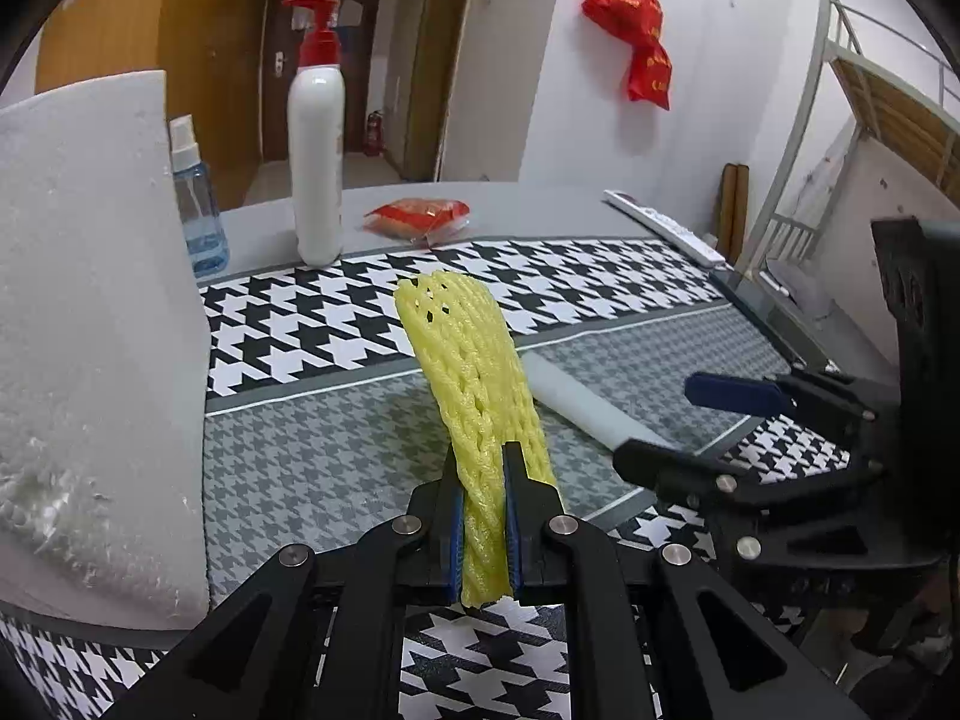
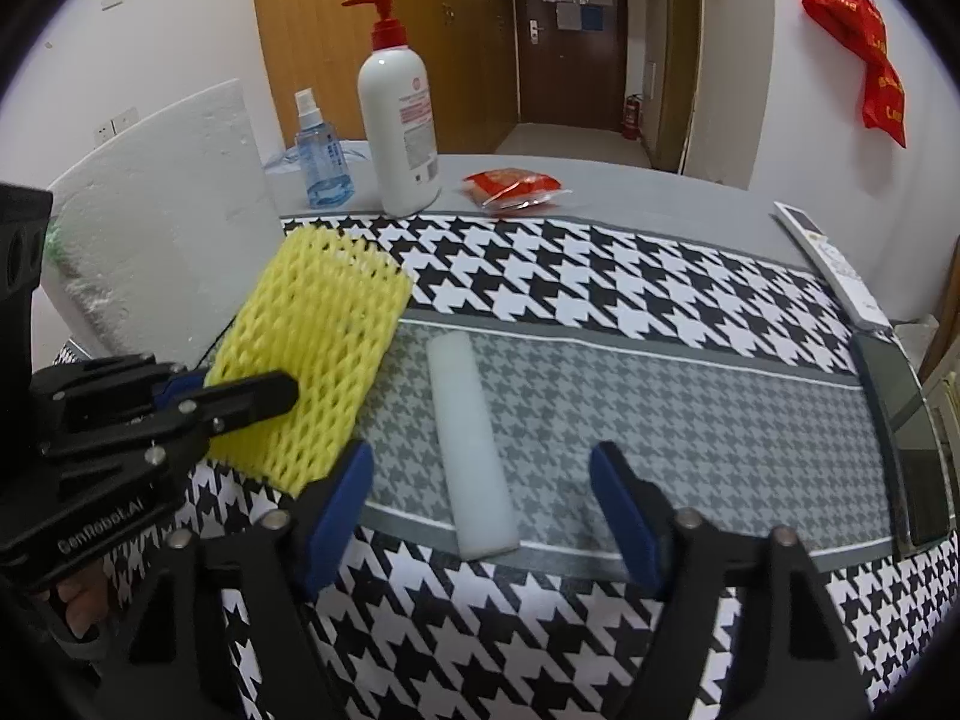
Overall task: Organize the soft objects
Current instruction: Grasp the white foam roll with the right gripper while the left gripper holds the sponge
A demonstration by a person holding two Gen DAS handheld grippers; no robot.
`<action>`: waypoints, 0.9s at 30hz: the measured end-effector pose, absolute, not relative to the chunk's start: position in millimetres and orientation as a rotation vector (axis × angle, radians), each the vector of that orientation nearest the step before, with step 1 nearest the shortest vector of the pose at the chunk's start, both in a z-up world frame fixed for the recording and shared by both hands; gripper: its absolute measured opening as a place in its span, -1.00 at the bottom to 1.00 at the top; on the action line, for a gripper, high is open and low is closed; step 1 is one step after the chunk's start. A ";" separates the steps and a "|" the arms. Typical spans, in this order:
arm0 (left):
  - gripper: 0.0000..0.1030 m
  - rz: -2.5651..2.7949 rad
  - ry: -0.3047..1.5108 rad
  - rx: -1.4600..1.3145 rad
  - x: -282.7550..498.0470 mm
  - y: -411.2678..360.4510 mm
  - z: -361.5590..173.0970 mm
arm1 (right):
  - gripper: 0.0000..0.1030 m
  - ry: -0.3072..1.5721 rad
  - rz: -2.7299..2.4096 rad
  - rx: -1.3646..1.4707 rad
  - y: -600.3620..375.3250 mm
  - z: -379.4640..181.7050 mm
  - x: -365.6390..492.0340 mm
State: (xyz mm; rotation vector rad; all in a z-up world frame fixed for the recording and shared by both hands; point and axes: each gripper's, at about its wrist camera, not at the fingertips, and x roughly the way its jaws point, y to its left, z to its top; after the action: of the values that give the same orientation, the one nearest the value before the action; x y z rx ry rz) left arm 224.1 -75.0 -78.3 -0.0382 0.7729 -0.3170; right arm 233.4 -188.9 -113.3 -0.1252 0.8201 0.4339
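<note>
Yellow foam net [image 1: 474, 414] sits pinched in the left gripper [image 1: 485, 468], lifted just left of the white foam cylinder [image 2: 474, 450] on the houndstooth mat [image 2: 660, 300]. Right gripper [image 2: 483, 483] hovers around that cylinder, seemingly not touching, jaws apart.

1. Left gripper [image 1: 483, 468] clamped on yellow foam net [image 1: 474, 384]; net stands up and tilts away.
2. White foam stick [image 1: 585, 402] lies flat on houndstooth mat [image 1: 312, 330], behind net.
3. Right gripper [image 1: 678, 420] jaws apart at stick's near end.
4. White foam slab [image 1: 90, 300] far left.
</note>
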 end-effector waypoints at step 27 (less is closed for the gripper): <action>-0.77 -0.318 0.749 -0.022 218.4 -75.9 -74.9 | -0.58 0.865 0.436 -0.212 -171.5 -128.2 241.8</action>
State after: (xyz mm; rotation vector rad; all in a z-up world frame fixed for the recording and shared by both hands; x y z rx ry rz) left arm 218.4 -75.9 -74.9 -0.0220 0.7490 -0.3184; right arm 241.8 -171.5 -128.2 -0.2123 0.8653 0.4360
